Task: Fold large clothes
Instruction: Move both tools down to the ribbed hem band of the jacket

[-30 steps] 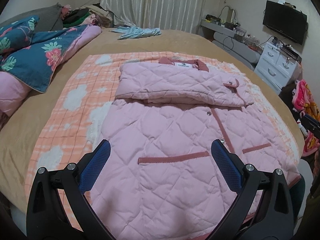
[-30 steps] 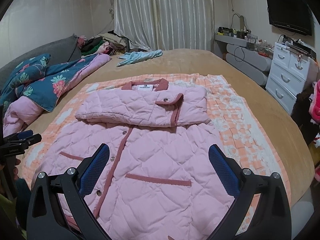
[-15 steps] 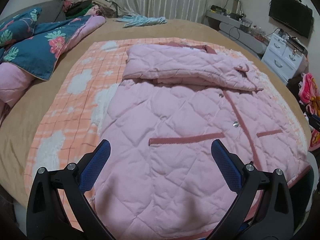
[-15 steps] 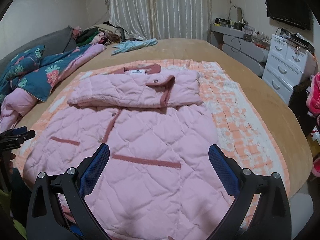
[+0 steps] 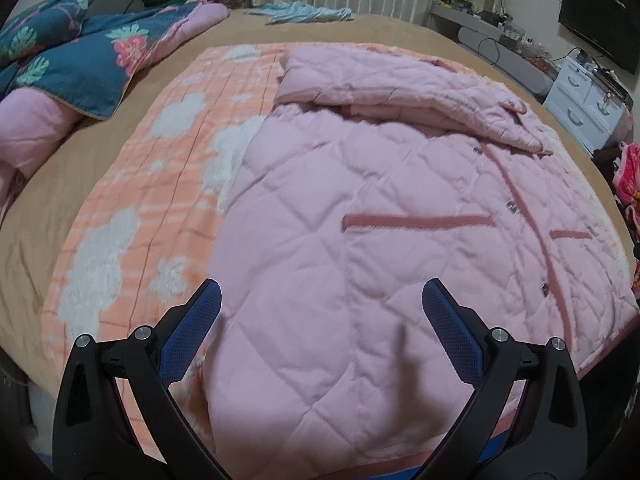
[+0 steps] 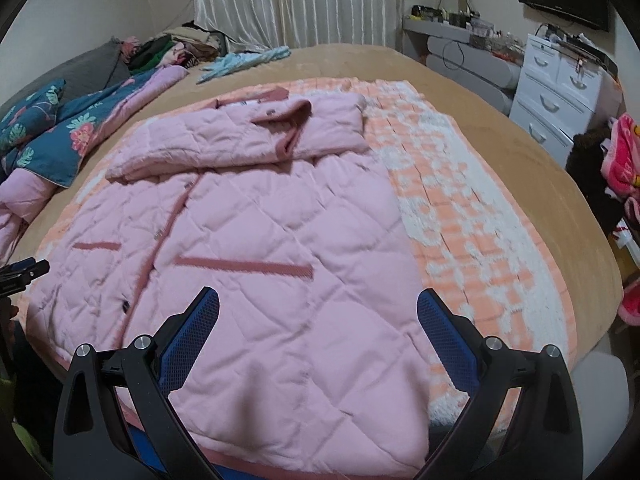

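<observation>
The left gripper (image 5: 320,300) was held spread wide above the near hem of one pink quilted coat (image 5: 380,240); nothing was pinched between its blue pads (image 5: 192,332), and contact with the fabric could not be made out; the right gripper (image 6: 318,308) was likewise held wide apart, empty, over the near right part of the same coat (image 6: 280,240); the coat was laid flat on one orange-and-white blanket (image 5: 152,184) spread over the tan bed (image 6: 500,128), its sleeves folded across the far chest; two dark pink pocket trims (image 6: 244,266) were counted on the front; one floral quilt (image 5: 80,60) was bunched far left; one white drawer unit (image 6: 560,84) was seen far right.
</observation>
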Action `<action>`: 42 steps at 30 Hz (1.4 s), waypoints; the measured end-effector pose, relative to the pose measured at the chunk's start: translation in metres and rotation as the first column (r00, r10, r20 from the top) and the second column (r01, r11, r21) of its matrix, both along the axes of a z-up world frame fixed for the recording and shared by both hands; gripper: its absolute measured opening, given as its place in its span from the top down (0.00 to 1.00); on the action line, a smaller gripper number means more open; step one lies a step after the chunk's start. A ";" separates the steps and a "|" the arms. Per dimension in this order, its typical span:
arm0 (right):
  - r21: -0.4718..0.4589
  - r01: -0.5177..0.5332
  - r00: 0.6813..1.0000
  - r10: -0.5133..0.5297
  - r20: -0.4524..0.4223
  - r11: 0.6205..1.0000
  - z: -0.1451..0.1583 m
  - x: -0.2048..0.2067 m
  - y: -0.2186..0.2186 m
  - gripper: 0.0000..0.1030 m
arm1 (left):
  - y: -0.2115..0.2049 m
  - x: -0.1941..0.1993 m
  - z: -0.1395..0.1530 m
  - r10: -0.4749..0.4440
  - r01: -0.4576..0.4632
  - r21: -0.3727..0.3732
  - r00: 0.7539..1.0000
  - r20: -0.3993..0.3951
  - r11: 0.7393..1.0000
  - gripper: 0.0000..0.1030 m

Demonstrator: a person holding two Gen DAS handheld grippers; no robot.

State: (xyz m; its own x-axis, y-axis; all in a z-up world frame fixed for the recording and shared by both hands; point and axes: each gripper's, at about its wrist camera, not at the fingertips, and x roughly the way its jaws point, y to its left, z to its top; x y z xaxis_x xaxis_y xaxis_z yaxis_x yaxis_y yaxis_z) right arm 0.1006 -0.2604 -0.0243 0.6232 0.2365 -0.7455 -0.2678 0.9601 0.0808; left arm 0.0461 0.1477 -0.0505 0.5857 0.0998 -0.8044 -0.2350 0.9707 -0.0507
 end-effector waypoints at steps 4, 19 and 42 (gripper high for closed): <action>0.002 0.016 1.000 -0.016 -0.021 1.000 -0.008 -0.001 -0.010 0.04 | 0.009 -0.008 -0.010 0.019 -0.020 -0.018 1.000 -0.018 1.000 0.08; 0.006 0.024 0.980 -0.023 -0.196 1.000 -0.051 -0.011 -0.050 0.04 | 0.024 -0.029 -0.042 0.031 -0.048 -0.164 0.994 -0.105 0.985 0.08; 0.138 -0.168 0.953 0.196 -0.232 0.976 -0.057 -0.034 -0.021 0.57 | 0.022 -0.047 -0.049 0.003 -0.036 -0.237 0.990 -0.139 0.971 0.08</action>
State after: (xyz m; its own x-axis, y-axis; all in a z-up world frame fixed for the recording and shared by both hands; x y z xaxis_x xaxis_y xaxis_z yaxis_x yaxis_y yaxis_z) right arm 0.0667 -0.2818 -0.0811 0.3649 0.4221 -0.8299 -0.3956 0.8772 0.2722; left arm -0.0006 0.1694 -0.0992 0.4688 -0.0941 -0.8783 -0.2745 0.9296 -0.2461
